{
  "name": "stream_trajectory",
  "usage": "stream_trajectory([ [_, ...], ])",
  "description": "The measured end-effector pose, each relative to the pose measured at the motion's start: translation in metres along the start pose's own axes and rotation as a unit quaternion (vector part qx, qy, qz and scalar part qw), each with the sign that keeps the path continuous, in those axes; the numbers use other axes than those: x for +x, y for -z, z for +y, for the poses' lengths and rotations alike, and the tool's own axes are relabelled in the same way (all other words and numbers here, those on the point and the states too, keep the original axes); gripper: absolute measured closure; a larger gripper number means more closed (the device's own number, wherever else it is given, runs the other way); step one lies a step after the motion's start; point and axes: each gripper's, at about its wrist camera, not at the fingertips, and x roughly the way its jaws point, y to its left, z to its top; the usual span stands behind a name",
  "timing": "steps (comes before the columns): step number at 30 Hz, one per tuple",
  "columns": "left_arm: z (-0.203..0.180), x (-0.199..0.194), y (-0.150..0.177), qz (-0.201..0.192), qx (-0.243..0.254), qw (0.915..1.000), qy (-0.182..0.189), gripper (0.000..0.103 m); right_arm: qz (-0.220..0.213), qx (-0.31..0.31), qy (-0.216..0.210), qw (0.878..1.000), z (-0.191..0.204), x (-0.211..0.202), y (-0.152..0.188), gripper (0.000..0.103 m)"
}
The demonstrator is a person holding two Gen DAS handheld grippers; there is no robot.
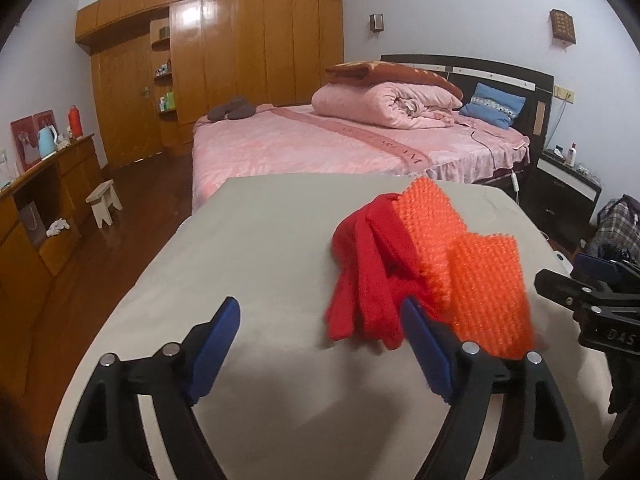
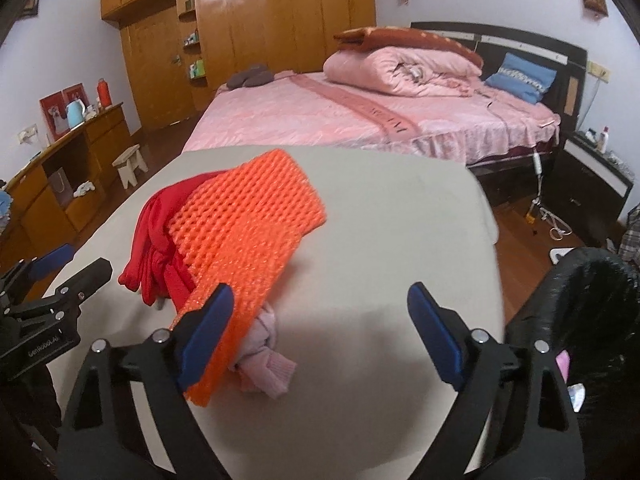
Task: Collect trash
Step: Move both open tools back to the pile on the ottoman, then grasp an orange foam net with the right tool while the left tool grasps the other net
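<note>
Both grippers are released and hold nothing. The left gripper [image 1: 320, 340] hovers low over the near part of the table [image 1: 248, 248], jaws spread wide, its right-hand pad just beside the near edge of the red cloth [image 1: 368, 272]. The right gripper [image 2: 320, 328] is likewise spread wide, its left-hand pad overlapping the near end of the orange foam netting [image 2: 244, 232], so either is placed for a direct closing grasp. The collectable items lie together in one pile on the table: the netting draped over the red cloth, with a small pink bundle [image 2: 266, 364] protruding from beneath the netting's near end. At the right edge of the right wrist view a black bag [image 2: 580, 320] stands open just beside the table, probably the trash receptacle. Beyond the table stands a bed [image 1: 320, 148] carrying a folded pink quilt [image 1: 384, 104], with a wooden wardrobe [image 1: 240, 48] behind.
</note>
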Motion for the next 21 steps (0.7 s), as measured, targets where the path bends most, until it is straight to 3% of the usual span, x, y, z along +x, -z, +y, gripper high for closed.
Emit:
stream_trajectory([
  [5,0.006,0.005,0.004,0.006,-0.003,1.0,-0.003,0.024,0.009,-0.01,-0.014,1.0,0.014,0.012,0.0,0.021],
  [13,0.013,0.009,0.007,0.012,-0.007,0.9999,-0.005,0.024,0.028,-0.02,-0.043,0.999,0.024,0.027,-0.003,0.039],
  [18,0.014,0.009,0.008,0.012,-0.008,0.9999,-0.005,0.024,0.038,-0.02,-0.074,0.996,0.028,0.031,-0.004,0.073],
  [21,0.014,0.01,0.007,0.011,-0.008,0.9999,-0.004,0.024,0.032,-0.027,-0.084,0.996,0.03,0.026,-0.005,0.087],
])
